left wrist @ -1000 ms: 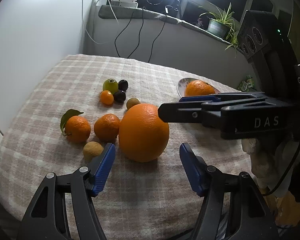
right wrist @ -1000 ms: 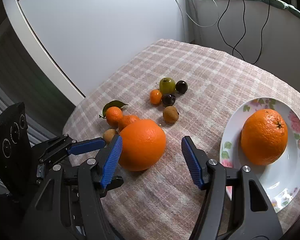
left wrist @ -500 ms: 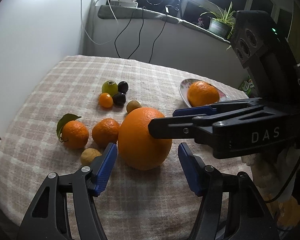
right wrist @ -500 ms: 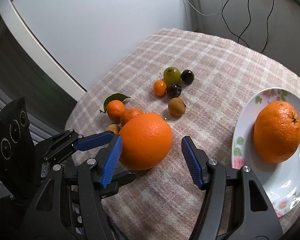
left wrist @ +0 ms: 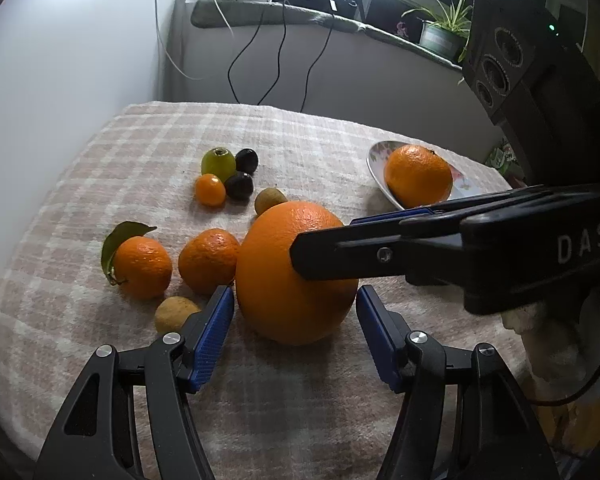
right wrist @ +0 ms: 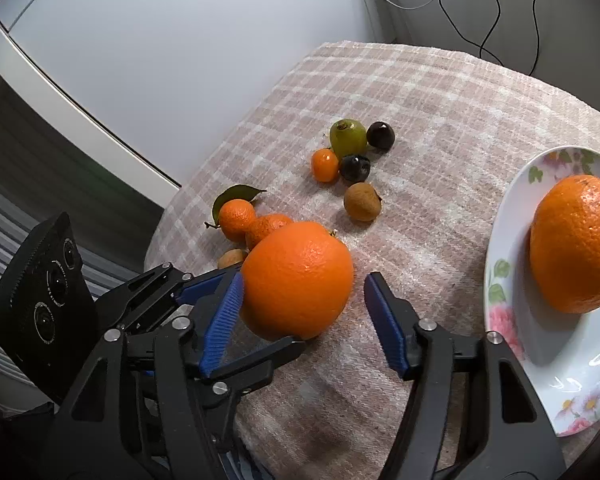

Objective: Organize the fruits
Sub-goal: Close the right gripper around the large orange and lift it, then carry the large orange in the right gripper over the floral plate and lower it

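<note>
Both tongs crowd the same fruit at once — the big orange [left wrist: 296, 276], sitting on the checked cloth of the counter [left wrist: 300, 148] at the centre of the left wrist view. The left tongs [left wrist: 294, 332] stand apart around its near side, blue pads clear of the peel on both sides. The right tongs [right wrist: 302, 322] are opening; in the right wrist view one pad sits just beside the orange at lower left, perhaps grazing it, and the other is clear on the right, so nothing is clamped. The flowered plate [right wrist: 512, 320] at the right edge already holds another orange [right wrist: 576, 244], while the mandarins and small fruits lie loose in the upper left of the cloth. The step in hand looks like taking up the big orange for the plate. Next, I'd judge, one pair must close on its widest part — and the other back off, since the two crossing arms leave little room.
</note>
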Demonstrator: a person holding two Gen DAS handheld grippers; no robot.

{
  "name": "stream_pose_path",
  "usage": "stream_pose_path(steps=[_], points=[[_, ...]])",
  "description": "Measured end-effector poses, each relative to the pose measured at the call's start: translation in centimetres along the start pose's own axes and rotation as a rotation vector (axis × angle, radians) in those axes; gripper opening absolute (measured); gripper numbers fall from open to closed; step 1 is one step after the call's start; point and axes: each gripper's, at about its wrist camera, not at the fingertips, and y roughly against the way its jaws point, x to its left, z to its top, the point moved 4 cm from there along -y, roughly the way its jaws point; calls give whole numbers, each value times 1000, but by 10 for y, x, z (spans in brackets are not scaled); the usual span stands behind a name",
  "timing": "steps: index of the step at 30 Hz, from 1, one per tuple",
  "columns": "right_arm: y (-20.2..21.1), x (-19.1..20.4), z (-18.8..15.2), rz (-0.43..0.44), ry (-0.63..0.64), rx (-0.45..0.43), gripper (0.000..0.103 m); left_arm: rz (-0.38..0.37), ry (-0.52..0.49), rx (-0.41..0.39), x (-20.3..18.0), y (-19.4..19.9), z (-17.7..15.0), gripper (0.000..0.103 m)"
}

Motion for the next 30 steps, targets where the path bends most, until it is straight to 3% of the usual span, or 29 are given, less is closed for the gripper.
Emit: stream_pose_path(steps=[10, 30], points=[[-12, -3, -3, 67, -51, 40, 70, 6, -20, -3, -1, -5, 0, 63], [19, 3, -8, 75, -80, -31, 68, 0, -58, -47, -20, 11, 9, 62]])
